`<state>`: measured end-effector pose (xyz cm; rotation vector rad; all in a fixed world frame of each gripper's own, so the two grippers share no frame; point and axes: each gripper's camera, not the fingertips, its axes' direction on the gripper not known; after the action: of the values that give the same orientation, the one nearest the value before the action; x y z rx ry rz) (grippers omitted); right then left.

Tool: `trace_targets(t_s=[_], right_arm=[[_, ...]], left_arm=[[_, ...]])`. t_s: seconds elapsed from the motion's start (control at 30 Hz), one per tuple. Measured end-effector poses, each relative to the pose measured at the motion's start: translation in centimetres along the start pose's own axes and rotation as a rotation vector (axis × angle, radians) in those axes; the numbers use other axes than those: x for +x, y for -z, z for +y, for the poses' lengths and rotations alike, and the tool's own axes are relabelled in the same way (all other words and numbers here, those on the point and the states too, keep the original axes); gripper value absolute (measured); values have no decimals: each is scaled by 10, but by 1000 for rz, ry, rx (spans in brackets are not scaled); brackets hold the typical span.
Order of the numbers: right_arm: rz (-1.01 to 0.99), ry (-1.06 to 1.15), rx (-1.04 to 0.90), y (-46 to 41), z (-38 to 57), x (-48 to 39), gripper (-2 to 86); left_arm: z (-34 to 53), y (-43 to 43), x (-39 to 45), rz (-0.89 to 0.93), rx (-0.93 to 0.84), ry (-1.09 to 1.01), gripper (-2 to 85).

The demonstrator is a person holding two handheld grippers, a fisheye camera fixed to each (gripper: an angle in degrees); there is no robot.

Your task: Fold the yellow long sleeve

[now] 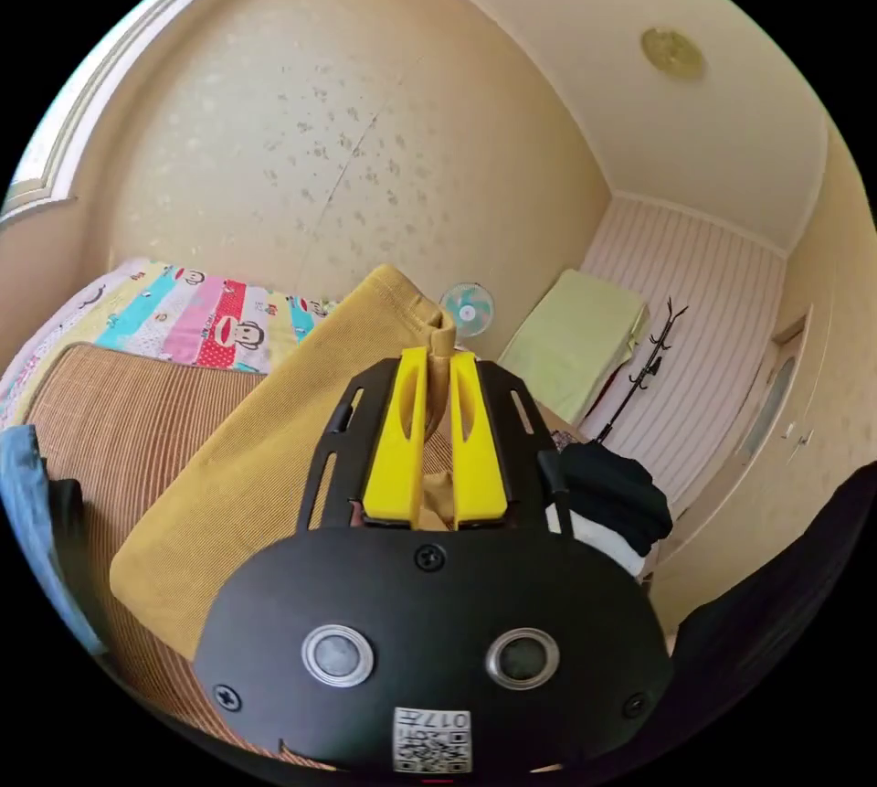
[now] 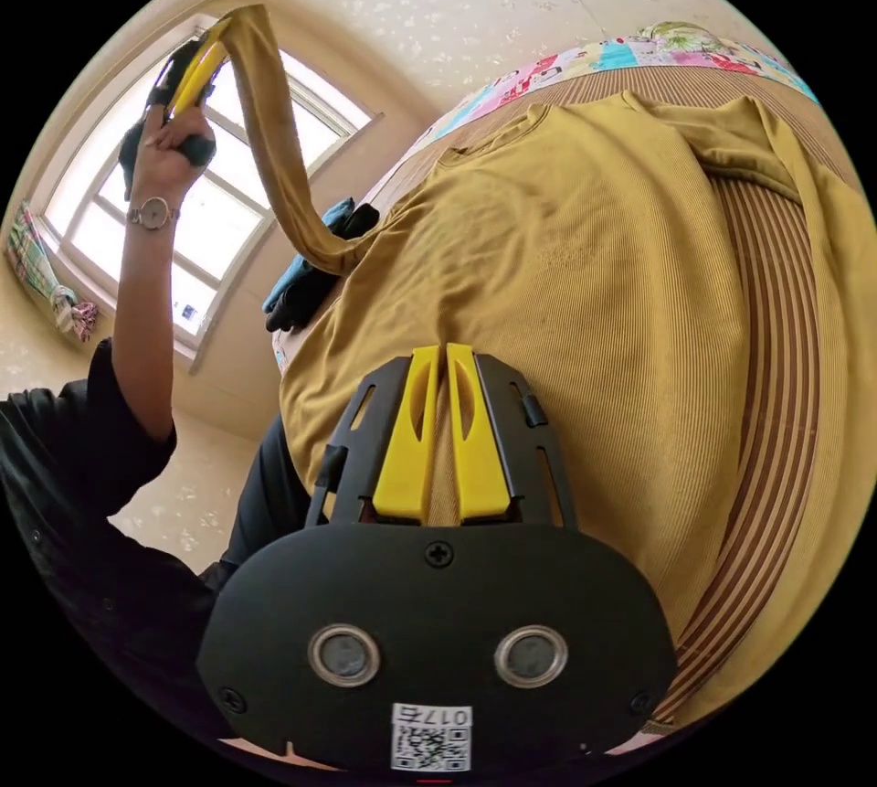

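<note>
Jaws of the right gripper [image 2: 445, 348] stood nearly closed, pressed on the hem of the yellow shirt [image 2: 585, 275], a thin strip of cloth showing between them. The shirt lay spread over the striped mat [image 2: 776, 421], its body reaching away from the gripper to the neckline, with one sleeve bunched at the mat's far side. The other sleeve [image 2: 274, 147] rose from the shirt's shoulder up to the left gripper [image 2: 196, 69], held high in a hand [image 2: 169, 152] against the window [image 2: 228, 211]. In the left gripper view, that gripper [image 1: 441, 356] was clamped on the sleeve's cuff [image 1: 442, 339], both jaws squeezing it, and the cloth fell away from it to the mat [image 1: 137, 421]. Beyond the mat lay a bright cartoon sheet [image 1: 201, 321], then a small fan [image 1: 467, 309] by the wall.
</note>
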<state>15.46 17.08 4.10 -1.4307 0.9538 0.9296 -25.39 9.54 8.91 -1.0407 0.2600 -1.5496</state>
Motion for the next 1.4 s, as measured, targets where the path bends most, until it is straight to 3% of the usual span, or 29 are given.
trace_targets(t_s=[0.03, 0.17, 0.37, 0.43, 0.67, 0.87, 0.97, 1.1, 1.17, 1.3, 1.4], right_arm=[[4, 4, -1, 1, 3, 1, 25], [10, 12, -2, 2, 10, 6, 22], [-22, 9, 12, 4, 22, 17, 22], [-3, 13, 8, 4, 24, 14, 23], [94, 16, -192, 10, 55, -36, 33], [562, -124, 108, 130, 119, -41, 78], [729, -116, -144, 119, 129, 7, 84], [697, -57, -177, 148, 97, -5, 41], [596, 8, -9, 182, 67, -33, 37], [178, 192, 216, 226, -43, -88, 35], [-75, 346, 154, 182, -127, -132, 39]], left_arm=[[13, -45, -1, 36, -111, 33, 73], [89, -65, 14, 37, -175, 88, 96], [235, 23, 18, -439, -382, 248, 91], [297, 29, 14, -589, -617, 248, 60], [319, 80, 47, -714, -580, 389, 34], [314, 116, 50, -632, -371, 473, 18], [305, 111, 48, -627, -378, 440, 17], [296, 112, 49, -559, -364, 453, 18], [295, 121, 54, -549, -330, 450, 18], [306, 143, 55, -469, -306, 523, 30], [311, 158, 56, -334, -253, 593, 49]])
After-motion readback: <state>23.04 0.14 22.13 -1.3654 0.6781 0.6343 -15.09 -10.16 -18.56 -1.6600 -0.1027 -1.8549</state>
